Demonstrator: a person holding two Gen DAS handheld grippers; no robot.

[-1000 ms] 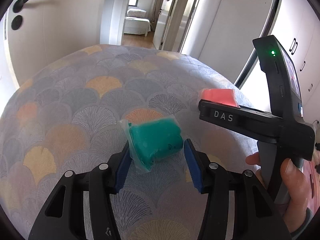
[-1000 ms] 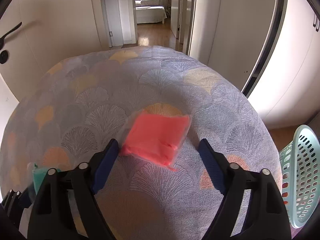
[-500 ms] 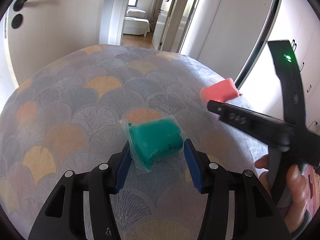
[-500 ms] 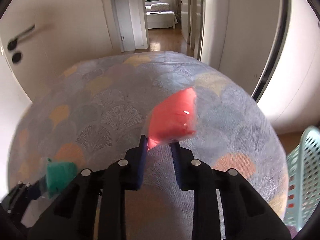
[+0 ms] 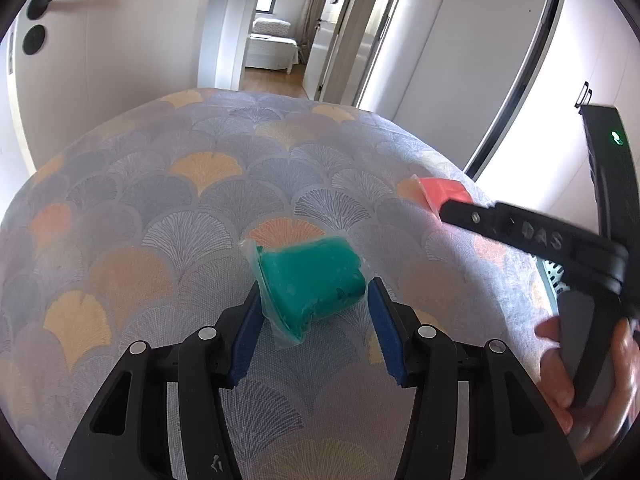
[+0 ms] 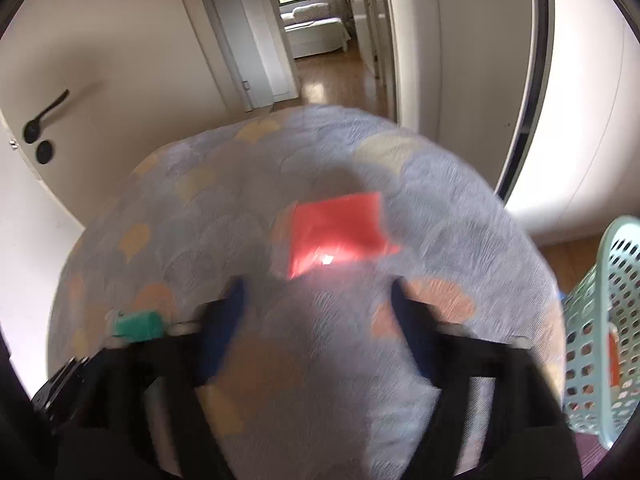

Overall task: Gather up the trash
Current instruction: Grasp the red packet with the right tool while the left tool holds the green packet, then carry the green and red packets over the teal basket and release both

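The soft, light red packet near the table's right edge lies free ahead of the right gripper, whose jaws are opening; it likely needs a pinch across its middle.

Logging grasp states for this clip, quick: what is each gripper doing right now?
Left gripper: open around the green packet, not clamped.
Right gripper: jaws opening, empty; the red packet lies beyond its fingertips.

- Bright daylight from the right side; far doorway glows.
- Left wrist view sharp; right wrist view motion-blurred.
- Fisheye bending, dark vignette at corners.
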